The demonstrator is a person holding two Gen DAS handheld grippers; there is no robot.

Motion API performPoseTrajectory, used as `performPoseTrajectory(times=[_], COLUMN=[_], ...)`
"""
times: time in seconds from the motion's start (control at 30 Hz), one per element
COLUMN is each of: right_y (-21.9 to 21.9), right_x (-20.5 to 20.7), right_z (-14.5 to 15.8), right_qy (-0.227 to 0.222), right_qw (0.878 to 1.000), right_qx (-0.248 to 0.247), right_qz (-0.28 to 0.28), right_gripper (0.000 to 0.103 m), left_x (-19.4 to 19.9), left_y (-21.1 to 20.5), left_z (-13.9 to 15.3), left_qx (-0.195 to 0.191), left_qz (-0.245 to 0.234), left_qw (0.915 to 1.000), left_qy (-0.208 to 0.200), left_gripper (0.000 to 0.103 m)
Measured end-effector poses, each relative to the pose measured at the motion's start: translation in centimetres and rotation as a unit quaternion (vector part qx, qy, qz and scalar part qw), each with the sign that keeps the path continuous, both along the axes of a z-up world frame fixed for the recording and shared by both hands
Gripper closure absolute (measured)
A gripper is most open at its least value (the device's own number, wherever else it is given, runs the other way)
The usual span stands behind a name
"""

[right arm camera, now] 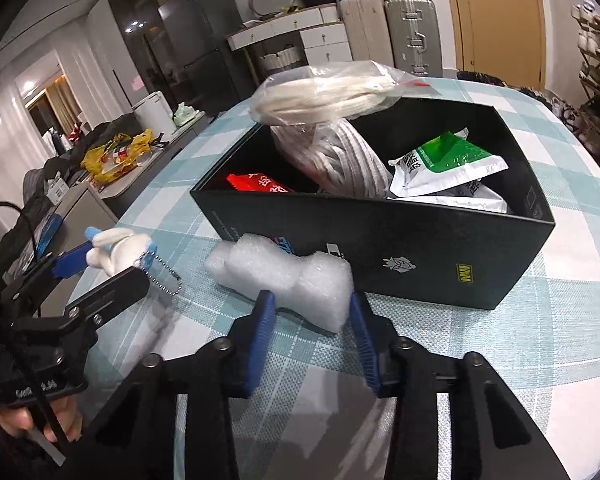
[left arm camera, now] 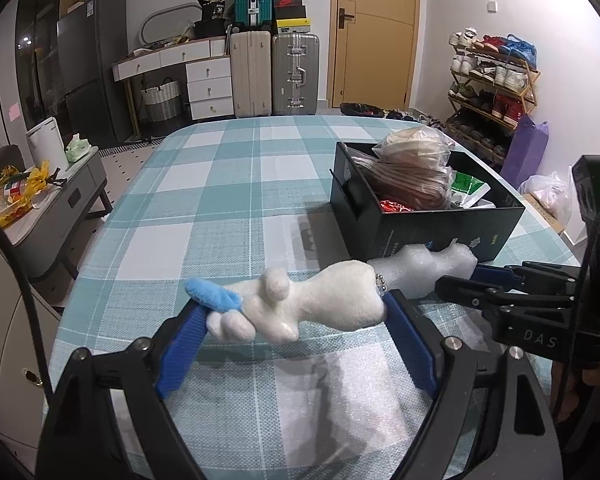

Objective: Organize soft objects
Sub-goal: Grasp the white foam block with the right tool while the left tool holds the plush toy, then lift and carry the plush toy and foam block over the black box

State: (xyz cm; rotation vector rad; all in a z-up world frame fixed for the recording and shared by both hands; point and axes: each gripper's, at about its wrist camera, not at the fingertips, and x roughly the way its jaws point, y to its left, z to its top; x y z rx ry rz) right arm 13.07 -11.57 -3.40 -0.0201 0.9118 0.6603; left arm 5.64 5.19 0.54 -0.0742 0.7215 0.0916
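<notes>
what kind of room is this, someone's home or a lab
Most likely a lived-in home, perhaps an entry or dining area. Stacked suitcases stand by a wooden door, a shoe rack fills the right wall, and the work happens on a table with a checked cloth.

Print on black box [right arm camera: 380, 236] too small to read, bagged rope [right arm camera: 340, 160] partly hidden behind its wall
</notes>
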Motion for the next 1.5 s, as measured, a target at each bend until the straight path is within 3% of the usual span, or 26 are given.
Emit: performPoseTrajectory(times=[0.23,0.47,0.63,0.73,0.97,1.0,1.13,1.5], right_y=[-1.9,-2.8,-2.6,-2.3,-0.5,-0.3,0.3,-2.3], right_x=[-0.8,-1.9,-1.9,-1.1,-0.6,-0.8,-1.7,-4.4], right_z=[0.9,0.6,0.3,0.0,0.5,0.6,1.0,3.6], right_qy=[-0.016,-0.007,-0.011,-0.012,-0.025,-0.027,-0.037,-0.082], right_qw=[1.0,0.999,0.999,0.999,0.995,0.995,0.993,0.991], right_qx=[0.012,-0.004,-0.013,-0.021,-0.021,-0.021,-0.024,-0.008], right_qz=[0.009,0.037,0.044,0.047,0.09,0.094,0.112,0.103], right_gripper=[0.078,0.077,0.052,0.047,0.047,0.049,0.073,0.077], left_x=[0.1,0.1,0.2,0.2,0.3,0.3,0.1,-0.3], left_y=[-0.6,-1.3,-1.6,-1.6,-1.3,-1.3,-1.2,-1.6], left_z=[0.3,0.4,0.3,0.2,0.0,0.0,0.2,2.1], left_qx=[-0.001,0.002,0.005,0.005,0.003,0.003,0.003,0.0], left_qz=[-0.005,-0.015,-0.018,-0.019,-0.015,-0.015,-0.014,-0.019], left_qw=[1.0,0.9999,0.9998,0.9998,0.9999,0.9999,0.9999,0.9994], left_qy=[-0.004,-0.004,-0.001,0.0,0.002,0.001,-0.004,-0.03], left_gripper=[0.017,0.017,0.017,0.017,0.017,0.017,0.017,0.017])
